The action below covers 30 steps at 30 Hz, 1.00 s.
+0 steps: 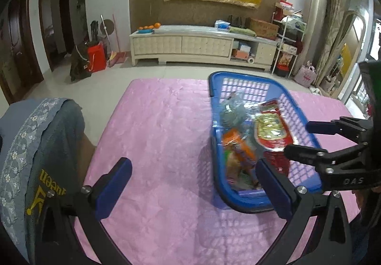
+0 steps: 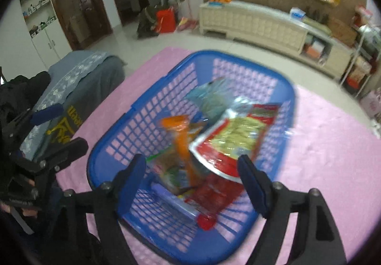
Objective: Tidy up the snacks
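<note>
Blue-padded right gripper point(image 2: 191, 184) spread wide, nothing between the pads, poised over the near end of the blue basket point(image 2: 289, 91). Directly ahead and below: red-and-gold snack pouch point(image 2: 238, 136), tilted, overlapping an orange packet point(image 2: 181, 131), with a pale blue bag point(image 2: 209, 96) beyond. Best lifted straight up and clear, avoiding a snag on pouch or rim. Left gripper point(image 1: 188, 186) likewise wide and empty, off to the side over the pink worktop point(image 1: 154, 122). No loose snacks visible outside the basket.

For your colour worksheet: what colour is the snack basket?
Blue basket, clearest in the right wrist view.
</note>
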Motion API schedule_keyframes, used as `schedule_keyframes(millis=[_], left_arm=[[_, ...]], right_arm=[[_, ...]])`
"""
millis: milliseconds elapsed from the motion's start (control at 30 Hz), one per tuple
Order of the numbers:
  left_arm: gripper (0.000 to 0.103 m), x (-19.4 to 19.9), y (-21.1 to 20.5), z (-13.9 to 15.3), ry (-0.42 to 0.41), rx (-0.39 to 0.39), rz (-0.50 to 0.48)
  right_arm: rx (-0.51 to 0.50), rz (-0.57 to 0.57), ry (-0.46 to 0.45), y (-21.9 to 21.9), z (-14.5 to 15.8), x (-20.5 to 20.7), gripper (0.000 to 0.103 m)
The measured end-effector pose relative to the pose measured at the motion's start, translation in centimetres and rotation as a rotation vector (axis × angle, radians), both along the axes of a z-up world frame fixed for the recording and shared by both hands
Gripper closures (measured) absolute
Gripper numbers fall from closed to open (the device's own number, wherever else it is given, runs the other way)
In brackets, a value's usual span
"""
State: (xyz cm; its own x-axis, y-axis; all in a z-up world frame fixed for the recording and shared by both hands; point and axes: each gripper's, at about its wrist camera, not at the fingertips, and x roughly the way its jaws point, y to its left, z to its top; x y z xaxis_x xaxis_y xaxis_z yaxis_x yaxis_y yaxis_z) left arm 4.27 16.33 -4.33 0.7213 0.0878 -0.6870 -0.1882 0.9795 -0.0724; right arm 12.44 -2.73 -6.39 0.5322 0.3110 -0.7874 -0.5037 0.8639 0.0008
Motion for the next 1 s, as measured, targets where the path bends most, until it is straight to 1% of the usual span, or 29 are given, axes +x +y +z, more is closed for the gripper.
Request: schedule_keyframes(millis=[67,167,200,233,367,433,500,567,633,733,900,1000], left_arm=[[0.000,-0.7,-1.0,0.3,-0.034,-0.013,-0.008],[0.000,-1.8,-3.0,0.8,-0.078,-0.029,-0.020],[0.000,-2.3,-3.9,0.9,-0.093,-0.026,-0.020],[0.000,-2.6,-4.3,1.1,-0.102,-0.023,-0.017],[0.000,-4.9,-7.9,2.7,-0.178,0.008,-0.036],[0.000,-6.0,-9.4,3.6,-0.210,0.028,-0.038],[0.000,-7.6,-11.0,4.9,-0.256,0.056,-0.009],[0.000,-9.1,-12.4,6.1,-0.297,0.066,-0.017],[0.000,-10.4,-13.9,7.1,-0.329,0.092,-0.018],[0.000,-11.9,-15.5,8.1,-0.352,0.095,-0.032],[0.000,-14.0,-17.5,8.7,-0.375,0.120,-0.051],[0.000,-14.6,-17.9,8.8,-0.381,0.126,-0.062]], right_arm=[[0.018,-0.037,-0.044,-1.7,0.6,-1.3,0.016],[0.048,-0.100,-0.098,-4.2,1.5,-2.9,0.008],[0.062,-0.125,-0.114,-5.2,1.9,-3.7,0.001],[0.075,-0.147,-0.136,-5.9,2.3,-4.4,0.000],[0.105,-0.233,-0.226,-8.9,4.3,-7.2,0.000],[0.104,-0.258,-0.260,-9.9,5.1,-8.4,0.000],[0.091,-0.297,-0.290,-11.3,6.5,-10.4,0.000],[0.122,-0.321,-0.321,-12.6,7.7,-12.7,0.000],[0.129,-0.335,-0.351,-13.3,8.5,-14.3,0.000],[0.103,-0.334,-0.384,-14.0,9.4,-16.8,0.000],[0.113,-0.326,-0.409,-14.5,10.1,-19.8,0.000],[0.111,-0.326,-0.417,-14.5,10.0,-20.8,0.000]])
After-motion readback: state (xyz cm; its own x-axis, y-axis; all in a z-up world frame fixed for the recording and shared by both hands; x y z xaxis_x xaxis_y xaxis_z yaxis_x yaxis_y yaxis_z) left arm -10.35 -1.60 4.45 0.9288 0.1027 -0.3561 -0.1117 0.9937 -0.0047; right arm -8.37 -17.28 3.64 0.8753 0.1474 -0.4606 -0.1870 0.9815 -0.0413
